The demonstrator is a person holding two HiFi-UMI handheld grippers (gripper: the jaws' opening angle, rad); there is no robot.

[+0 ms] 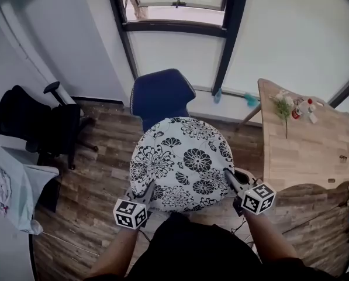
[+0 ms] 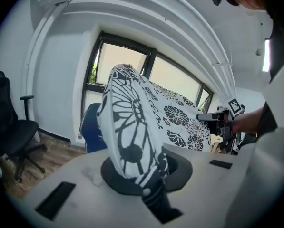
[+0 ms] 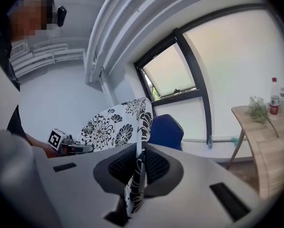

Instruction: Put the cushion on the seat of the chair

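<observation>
As the left gripper [image 1: 150, 188] and right gripper [image 1: 228, 175] clamp its edges, the cushion [image 1: 183, 157] hangs by the chair [image 1: 159, 95].

We see soft, even daylight from the window [image 1: 168, 54], whose panes wash out to near white. Shadows on the wooden floor [image 1: 98, 186] are faint. Both gripper views bend strongly and go black at the corners, and the cushion [image 2: 127, 127] close to the lens looks slightly soft.

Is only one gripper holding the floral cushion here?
No. The left gripper and the right gripper are each clamped on the near edge of the cushion.
</observation>
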